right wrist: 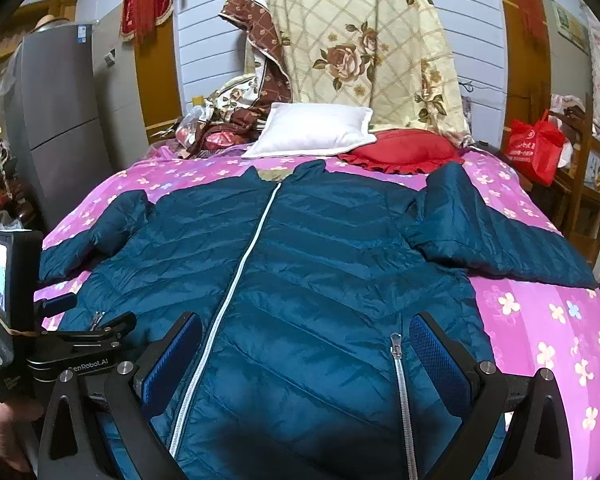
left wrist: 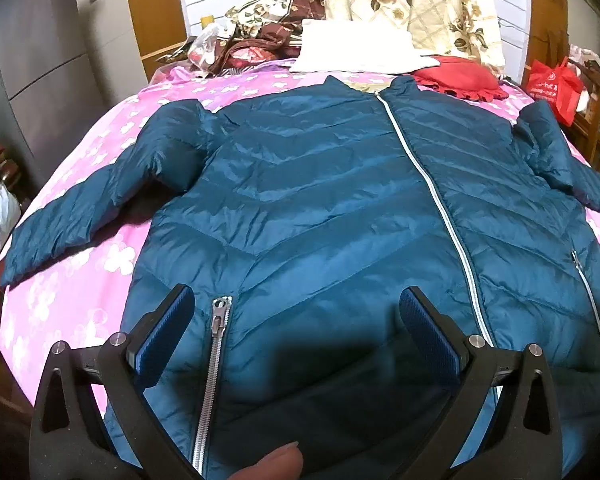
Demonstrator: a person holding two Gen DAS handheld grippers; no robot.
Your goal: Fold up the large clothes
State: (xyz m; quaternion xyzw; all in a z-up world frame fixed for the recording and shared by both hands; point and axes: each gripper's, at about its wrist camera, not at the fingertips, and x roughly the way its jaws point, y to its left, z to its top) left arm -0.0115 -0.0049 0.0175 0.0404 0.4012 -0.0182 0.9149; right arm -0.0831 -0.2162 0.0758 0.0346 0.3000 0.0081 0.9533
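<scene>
A teal quilted down jacket (left wrist: 308, 200) lies flat and face up on the pink flowered bed (left wrist: 76, 280), zipped along a pale front zipper, both sleeves spread outward. My left gripper (left wrist: 296, 304) hovers open over the hem's left half, near a pocket zipper (left wrist: 216, 356), nothing between its blue pads. The right wrist view shows the same jacket (right wrist: 300, 264) with its right sleeve (right wrist: 492, 236) stretched over the sheet. My right gripper (right wrist: 306, 332) stands open above the hem's right half, beside the other pocket zipper (right wrist: 400, 384). The left hand's tool (right wrist: 16, 312) shows at the left edge.
A white pillow (right wrist: 312, 130) and a red cushion (right wrist: 404, 152) lie at the bed's head under a hanging floral quilt (right wrist: 364, 40). Crumpled bedding (right wrist: 236, 116) is piled at back left. A grey fridge (right wrist: 60, 120) stands left; a red bag (right wrist: 536, 148) on wooden shelving stands right.
</scene>
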